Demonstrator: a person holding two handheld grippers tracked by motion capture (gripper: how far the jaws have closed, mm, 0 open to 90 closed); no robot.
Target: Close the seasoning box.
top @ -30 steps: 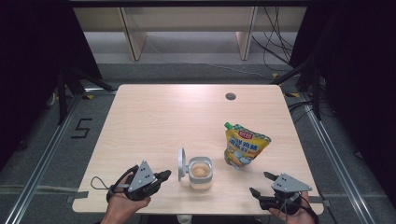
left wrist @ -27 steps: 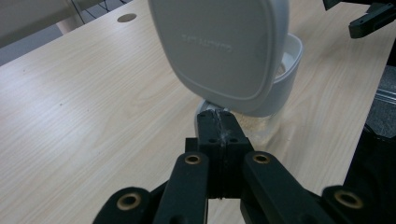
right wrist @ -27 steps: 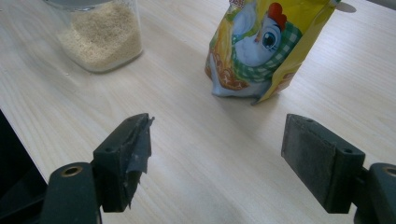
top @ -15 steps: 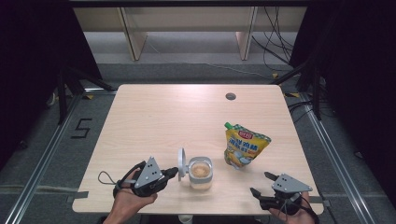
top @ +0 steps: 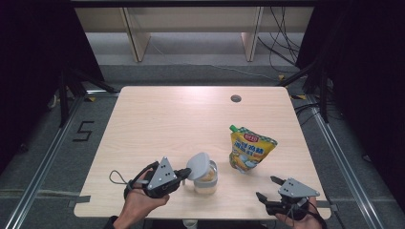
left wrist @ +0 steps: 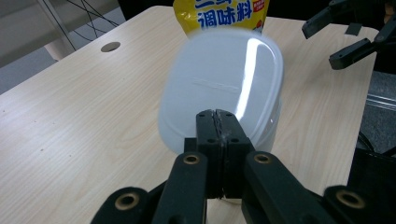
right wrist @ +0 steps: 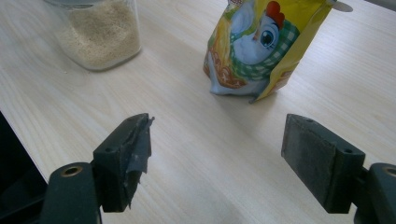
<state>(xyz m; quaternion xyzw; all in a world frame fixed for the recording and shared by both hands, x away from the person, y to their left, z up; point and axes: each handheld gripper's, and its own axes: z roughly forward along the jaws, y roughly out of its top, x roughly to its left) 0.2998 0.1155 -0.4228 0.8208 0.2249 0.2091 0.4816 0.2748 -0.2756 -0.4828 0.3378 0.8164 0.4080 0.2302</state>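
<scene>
The jar (top: 206,177) of granules sits at the counter's (top: 157,119) six o'clock, its light, thin, flexible lid (top: 198,165) tilted over it. Left gripper (top: 184,174), pressed together at nine o'clock, touches the lid's edge, the best hold. Right gripper (top: 268,188) is spread at four o'clock, pouch (top: 250,149) at two.

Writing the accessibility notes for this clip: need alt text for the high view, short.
A person's left gripper, jaws shut, meets the edge of the raised white lid of a clear container of tan granules near the front of a wooden table. A yellow seasoning pouch stands to its right, and the right gripper rests open at the front right corner.
</scene>
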